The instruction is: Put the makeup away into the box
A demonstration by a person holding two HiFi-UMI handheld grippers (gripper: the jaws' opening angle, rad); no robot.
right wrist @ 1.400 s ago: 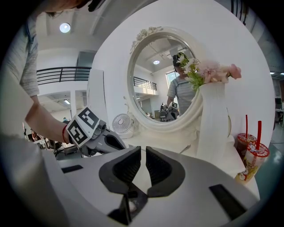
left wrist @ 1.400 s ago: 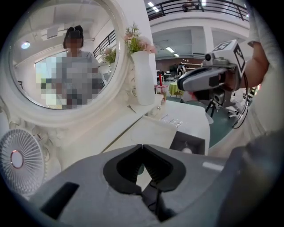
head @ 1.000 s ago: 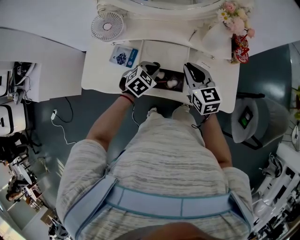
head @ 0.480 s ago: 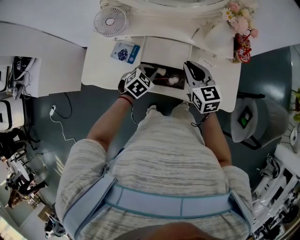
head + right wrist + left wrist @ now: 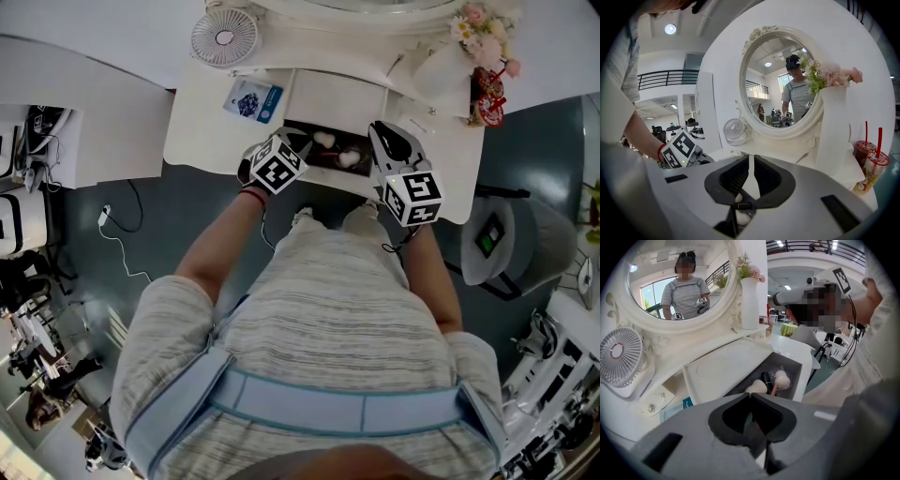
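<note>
readable text: none | blue packet (image 5: 253,99) print: too small

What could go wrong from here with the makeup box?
The shut left tongs hang over the open box, close to its lid; a swing could strike the lid or shove the box, which sits near the front edge of the table. The vase stands just ahead of the right tongs; reaching forward might tip it.

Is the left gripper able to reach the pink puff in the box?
Probably yes. The box stands open, the pink puff lies uncovered just ahead of the left gripper, nothing between. Its jaws are shut, so they must open first.
</note>
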